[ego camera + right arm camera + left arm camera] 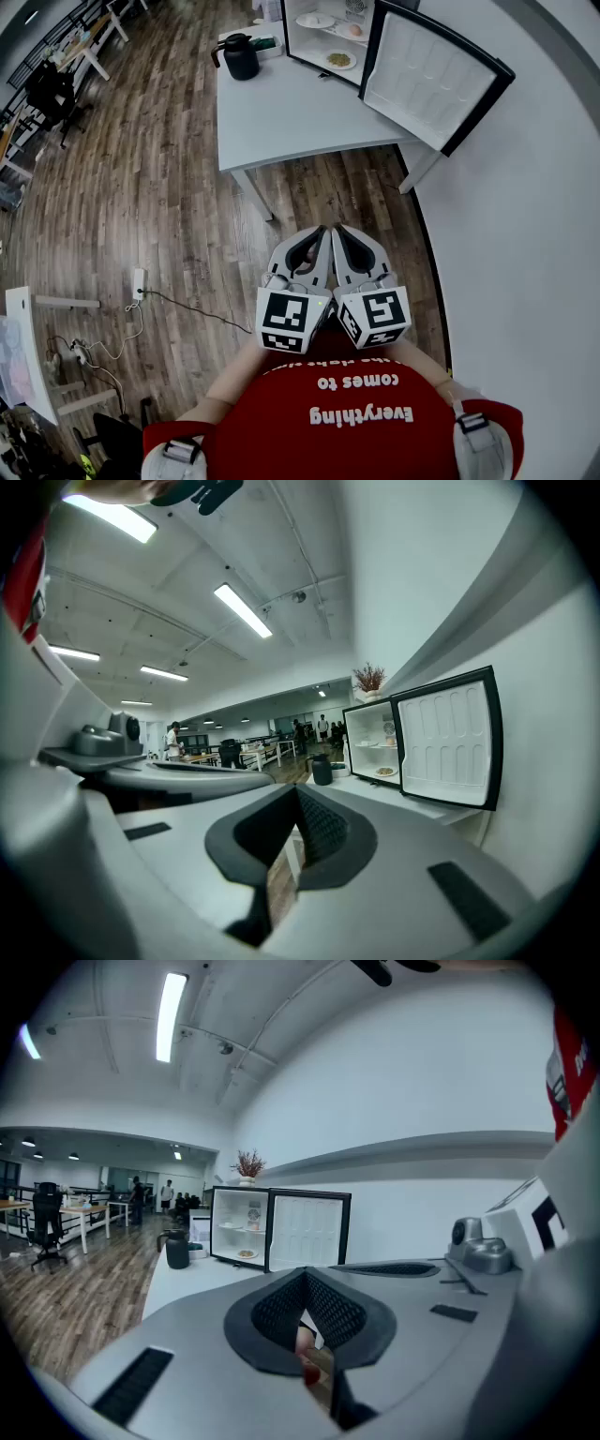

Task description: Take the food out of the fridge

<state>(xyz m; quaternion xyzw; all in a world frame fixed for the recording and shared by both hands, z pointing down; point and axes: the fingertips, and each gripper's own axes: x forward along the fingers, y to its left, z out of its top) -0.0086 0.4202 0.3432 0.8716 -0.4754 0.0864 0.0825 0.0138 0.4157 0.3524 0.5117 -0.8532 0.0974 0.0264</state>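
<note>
A small black fridge [328, 37] stands on the white table [300, 112] ahead, its door [427, 75] swung wide to the right. Inside, a plate of food [338, 60] lies on the lower shelf, with another plate [315, 20] and an orange item [353, 30] above. I hold my left gripper [319, 234] and right gripper [342, 232] side by side at my chest, well short of the table, both shut and empty. The left gripper [305, 1272] looks at the fridge [239, 1227] from afar. The right gripper [298, 791] sees its door [448, 747] and plate [384, 772].
A black jug [241, 58] stands on the table left of the fridge. A white wall [525, 234] runs along the right. A power strip with cables [138, 281] lies on the wooden floor at left, near another white table [28, 347]. Desks, chairs and people are far off.
</note>
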